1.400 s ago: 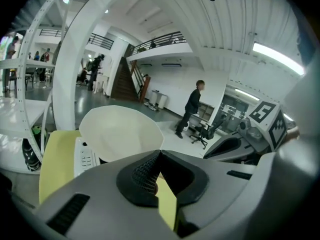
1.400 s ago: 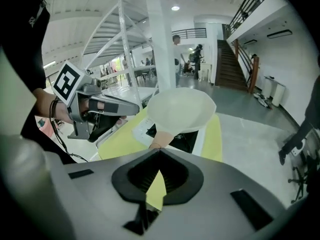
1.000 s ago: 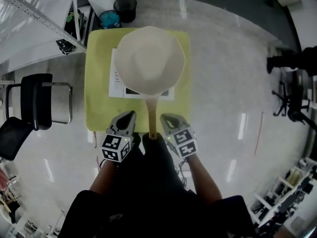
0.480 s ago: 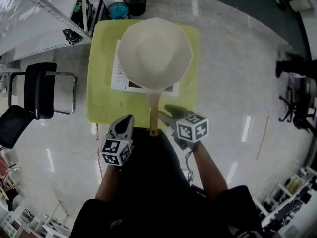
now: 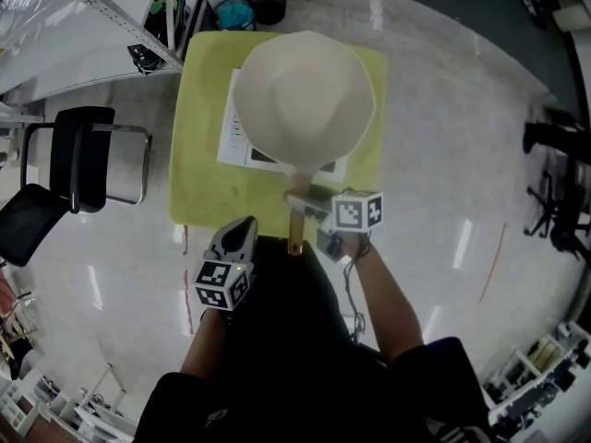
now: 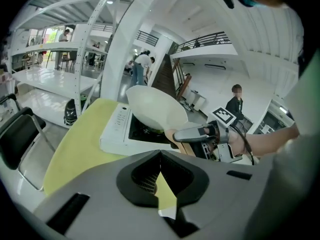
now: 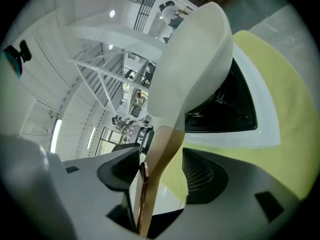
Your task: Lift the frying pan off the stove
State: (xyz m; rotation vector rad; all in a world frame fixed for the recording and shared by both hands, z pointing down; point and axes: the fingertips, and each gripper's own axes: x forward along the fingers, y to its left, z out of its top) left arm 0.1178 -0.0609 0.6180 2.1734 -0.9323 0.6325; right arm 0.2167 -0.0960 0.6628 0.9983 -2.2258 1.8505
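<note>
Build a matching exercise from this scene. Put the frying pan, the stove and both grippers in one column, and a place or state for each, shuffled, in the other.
1. frying pan
2. stove
3. left gripper
4. right gripper

A. white, lying on the yellow-green cloth
B. wooden handle between its jaws
C. sitting on the stove
D. jaws together, nothing between them

Pairs: 1-C, 2-A, 3-D, 4-B.

The right gripper's jaws are opening, with the handle between them.

Yellow-green table (image 5: 199,155); white stove (image 5: 233,127) sits directly on it
</note>
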